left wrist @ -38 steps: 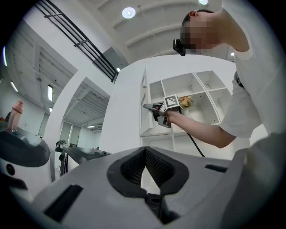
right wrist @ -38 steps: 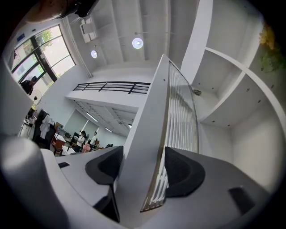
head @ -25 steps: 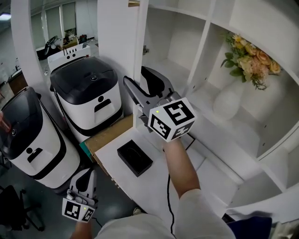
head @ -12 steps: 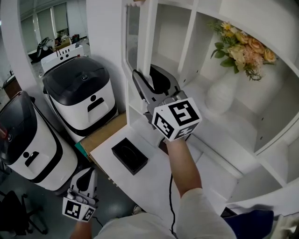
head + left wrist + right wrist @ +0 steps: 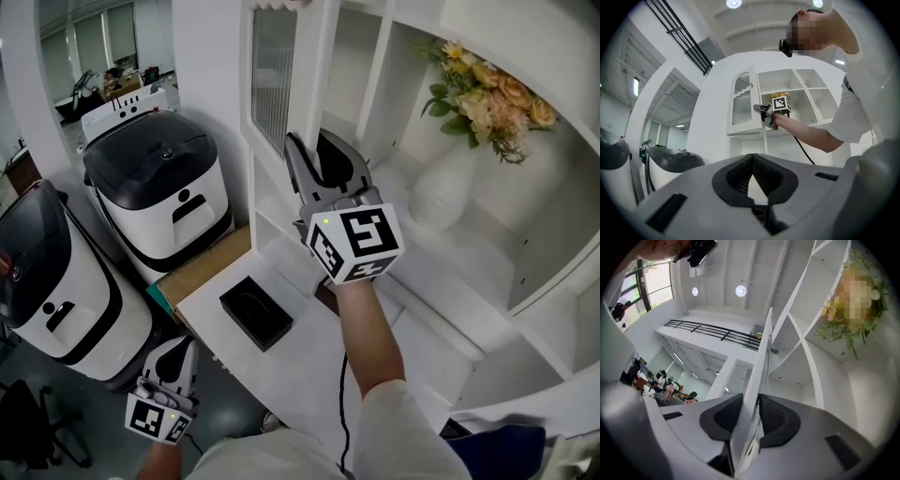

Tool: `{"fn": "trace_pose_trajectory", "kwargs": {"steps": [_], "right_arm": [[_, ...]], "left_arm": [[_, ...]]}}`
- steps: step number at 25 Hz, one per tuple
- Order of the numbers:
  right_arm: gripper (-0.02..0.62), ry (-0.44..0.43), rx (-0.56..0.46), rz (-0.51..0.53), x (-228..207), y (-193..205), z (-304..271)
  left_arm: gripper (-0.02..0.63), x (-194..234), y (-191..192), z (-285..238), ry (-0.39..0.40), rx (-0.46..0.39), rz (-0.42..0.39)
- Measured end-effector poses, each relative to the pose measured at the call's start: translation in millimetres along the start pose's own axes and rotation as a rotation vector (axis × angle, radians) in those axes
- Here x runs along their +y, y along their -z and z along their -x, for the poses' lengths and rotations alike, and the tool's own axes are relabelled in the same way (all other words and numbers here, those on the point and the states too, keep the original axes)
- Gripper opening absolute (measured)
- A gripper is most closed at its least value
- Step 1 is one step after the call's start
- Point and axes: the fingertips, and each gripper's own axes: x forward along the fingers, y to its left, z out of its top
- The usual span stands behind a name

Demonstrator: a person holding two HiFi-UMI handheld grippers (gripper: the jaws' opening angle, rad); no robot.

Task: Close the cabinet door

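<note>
We are pinching the edge of the white ribbed-glass cabinet door [image 5: 275, 75], upper centre, in the right gripper [image 5: 311, 142], whose jaws have just been closing on it. The door is standing half open, so the swing shut is remaining. The left gripper [image 5: 172, 354] is hanging closed and empty at lower left.

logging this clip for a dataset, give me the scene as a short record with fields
door: white cabinet door with ribbed glass panel, ajar, not yet closed
right gripper: jaws have just been closing, pads on the door's free edge
left gripper: held low, jaws together, nothing between them
shelf: yellow and peach flower bunch in white vase
counter: black rectangular tray
</note>
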Motion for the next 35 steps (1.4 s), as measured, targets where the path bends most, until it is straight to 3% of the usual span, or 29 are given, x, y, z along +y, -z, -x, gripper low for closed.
{"fn": "trace_pose_trajectory", "kwargs": {"steps": [10, 35], "right_arm": [[0.097, 0.105, 0.015, 0.111, -16, 3, 4], [0.161, 0.515, 0.025, 0.388, -55, 6, 13]], "left_arm": [[0.005, 2, 2, 2, -0.001, 0.013, -0.002], [0.005, 21, 2, 3, 0.007, 0.024, -0.011]]}}
